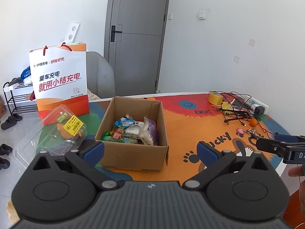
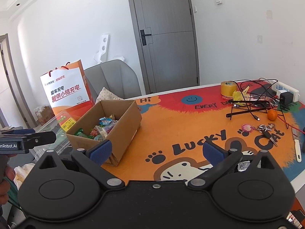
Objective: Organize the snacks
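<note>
Snack box (image 1: 131, 147) sits just ahead of the empty, spread left tool (image 1: 150, 150)

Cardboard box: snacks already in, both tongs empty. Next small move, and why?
Probably ease the left tongs left toward the clear plastic clamshell beside the cardboard box. Both tongs are open and hold nothing; the right tongs hover over bare mat. The clamshell looks like the nearest loose item outside the box, though its contents are unclear.
</note>
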A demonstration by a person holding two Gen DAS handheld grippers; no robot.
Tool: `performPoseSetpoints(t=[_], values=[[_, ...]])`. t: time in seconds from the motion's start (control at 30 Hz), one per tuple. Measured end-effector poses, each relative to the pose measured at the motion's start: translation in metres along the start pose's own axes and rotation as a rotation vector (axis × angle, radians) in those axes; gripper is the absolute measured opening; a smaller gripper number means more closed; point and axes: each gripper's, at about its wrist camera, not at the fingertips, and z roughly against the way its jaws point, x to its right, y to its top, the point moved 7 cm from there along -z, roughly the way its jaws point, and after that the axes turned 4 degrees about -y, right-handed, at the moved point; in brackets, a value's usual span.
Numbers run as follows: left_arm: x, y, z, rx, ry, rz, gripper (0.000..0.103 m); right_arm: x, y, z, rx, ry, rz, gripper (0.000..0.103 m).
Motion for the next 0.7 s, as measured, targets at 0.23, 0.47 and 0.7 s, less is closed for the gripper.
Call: performPoseSetpoints(t=[0.23,0.47,0.7], values=[[-0.001,-0.0003,0.0,0.0,-0.002,0.0,0.102,0.0016,-0.0005,0.0005,0.004,0.002,-0.002,0.103],[-0.0013,-0.0004,0.0002,-0.002,-0.003,0.001,0.102,0.0017,-0.0005,0.0006,0.003,0.003,-0.004,0.103],[-0.0018,-0.0007,0.0009,-0.001,0.001,0.001,0.102,0.0019,0.0004,0.0015,0.003,0.007,-0.001,0.103]])
